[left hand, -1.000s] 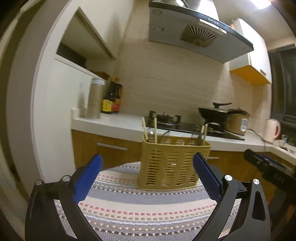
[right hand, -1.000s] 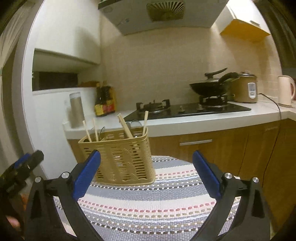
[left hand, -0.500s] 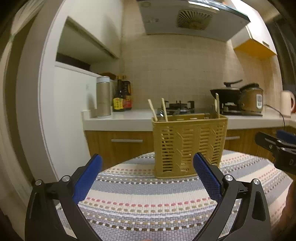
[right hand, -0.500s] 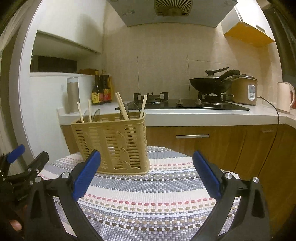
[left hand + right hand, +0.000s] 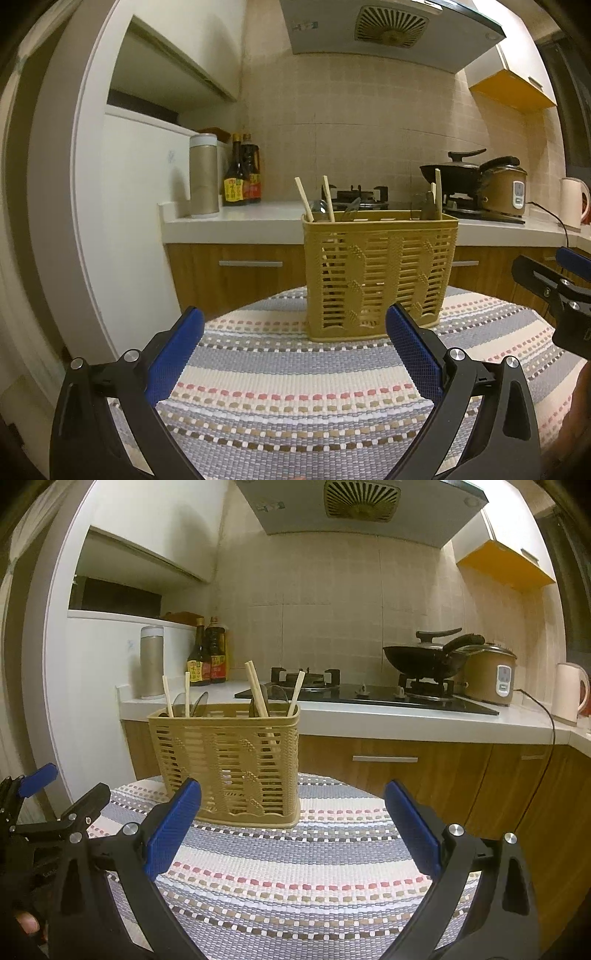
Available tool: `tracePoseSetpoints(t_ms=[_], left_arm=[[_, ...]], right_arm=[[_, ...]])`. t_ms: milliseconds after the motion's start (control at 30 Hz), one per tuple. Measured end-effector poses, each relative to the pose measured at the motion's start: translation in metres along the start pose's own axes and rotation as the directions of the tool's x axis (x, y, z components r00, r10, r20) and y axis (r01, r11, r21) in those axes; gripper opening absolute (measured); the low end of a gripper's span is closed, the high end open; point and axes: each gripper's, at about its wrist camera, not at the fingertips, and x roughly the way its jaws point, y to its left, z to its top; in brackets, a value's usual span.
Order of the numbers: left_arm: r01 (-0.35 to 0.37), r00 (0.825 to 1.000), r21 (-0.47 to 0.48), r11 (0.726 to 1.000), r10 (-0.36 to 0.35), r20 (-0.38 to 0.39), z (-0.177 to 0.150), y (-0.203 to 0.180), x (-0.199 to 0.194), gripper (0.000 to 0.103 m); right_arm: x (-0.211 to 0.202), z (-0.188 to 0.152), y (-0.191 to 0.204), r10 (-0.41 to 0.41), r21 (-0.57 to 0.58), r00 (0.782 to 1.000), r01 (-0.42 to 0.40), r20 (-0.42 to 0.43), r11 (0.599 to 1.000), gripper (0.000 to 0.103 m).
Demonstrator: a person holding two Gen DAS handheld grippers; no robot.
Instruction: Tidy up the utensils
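Left claw: the left claw (image 5: 294,352) hangs above the striped mat (image 5: 295,380), blue pads spread wide with nothing between them.
Right claw: the right claw (image 5: 293,829) is likewise wide apart and empty, level with its partner over the same mat.
Caddy: a tan slotted utensil caddy (image 5: 231,762) stands upright on the mat just beyond both claws, ahead and slightly right in the left wrist view, ahead and left in the right.
Utensils: wooden chopsticks (image 5: 256,688) lean out of the caddy at both ends, with spoon bowls (image 5: 194,704) showing above the rim.
Surface: the mat covers a round surface.
Background: white kitchen surface (image 5: 406,722) carrying sauce bottles (image 5: 207,653), a gas hob, a black wok (image 5: 421,661), a rice cooker (image 5: 487,675) and a kettle.
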Motion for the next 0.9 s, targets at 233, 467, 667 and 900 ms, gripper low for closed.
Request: tracePoseSetpoints(t_ms=[233,467,667,900], left_arm=[[0.010,1.000,-0.001,1.000,-0.010,-0.005,0.0003,-0.0012,0.0002,0.095],[0.007,1.000,0.010,1.000,-0.007,0.001,-0.0004,-0.0039,-0.0025,0.095],[0.011,1.000,-0.005,1.000,-0.011,-0.014,-0.0012,-0.0018,-0.0012,0.095],[0.016,0.999,-0.010,1.000,-0.016,-0.029,-0.0020,-0.0021,0.0010,0.095]], right_arm=[[0.0036,-0.0008,0.0037,0.021,-0.012,1.000,-0.021,-0.019,1.000,0.095],[0.0041,-0.0009,0.0052,0.029,-0.014,0.999,-0.030,-0.025,0.999,0.095],[0.0043,-0.0008,-0.0010,0.022,0.013,0.999,-0.022,-0.029,1.000,0.095],[0.0058,-0.0020,-0.0007,0.027,0.014,0.999,-0.026,-0.041,1.000,0.095]])
